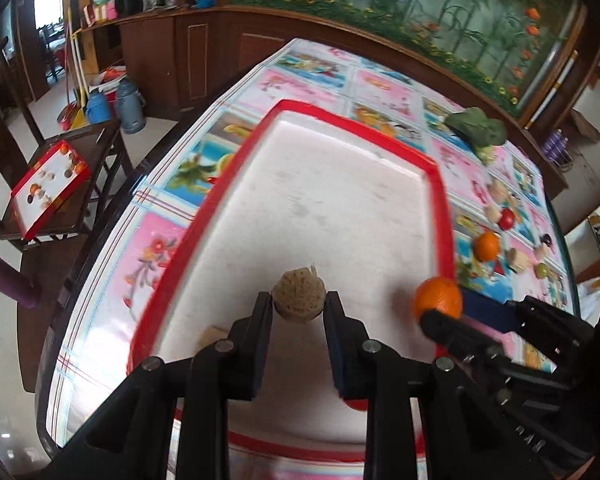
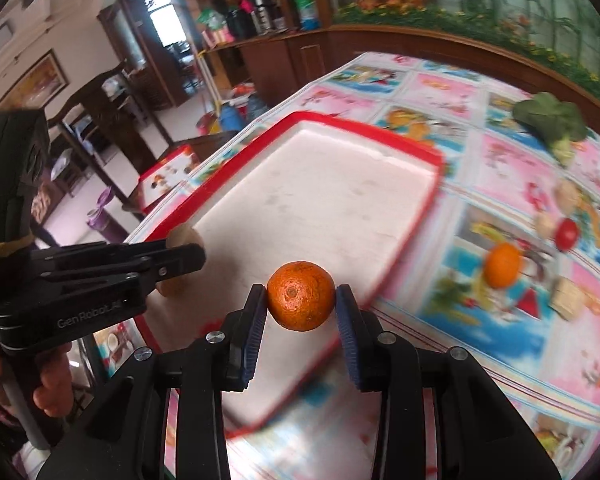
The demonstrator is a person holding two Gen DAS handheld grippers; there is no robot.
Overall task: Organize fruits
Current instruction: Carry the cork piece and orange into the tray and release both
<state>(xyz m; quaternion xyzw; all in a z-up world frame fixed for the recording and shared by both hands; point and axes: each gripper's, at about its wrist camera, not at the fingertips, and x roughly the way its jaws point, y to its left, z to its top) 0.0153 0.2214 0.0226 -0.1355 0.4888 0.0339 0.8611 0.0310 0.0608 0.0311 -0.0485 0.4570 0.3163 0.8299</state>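
A red-rimmed white tray (image 1: 436, 168) lies on the patterned table; it also shows in the right wrist view (image 2: 428, 152). My left gripper (image 1: 299, 304) is shut on a round tan, rough-skinned fruit (image 1: 299, 297) held over the tray's near part. My right gripper (image 2: 301, 300) is shut on an orange (image 2: 301, 295) over the tray's right side. In the left wrist view the orange (image 1: 438, 297) and right gripper (image 1: 448, 312) show at the right. In the right wrist view the left gripper (image 2: 180, 252) shows at the left with the tan fruit (image 2: 182, 236).
Right of the tray lie another orange (image 1: 486, 246), a red fruit (image 1: 506, 219), several pale fruits and a leafy green vegetable (image 1: 478, 126). A second tray with fruits (image 1: 48, 184) rests on a chair at left. A small tan piece (image 1: 210, 336) lies in the tray.
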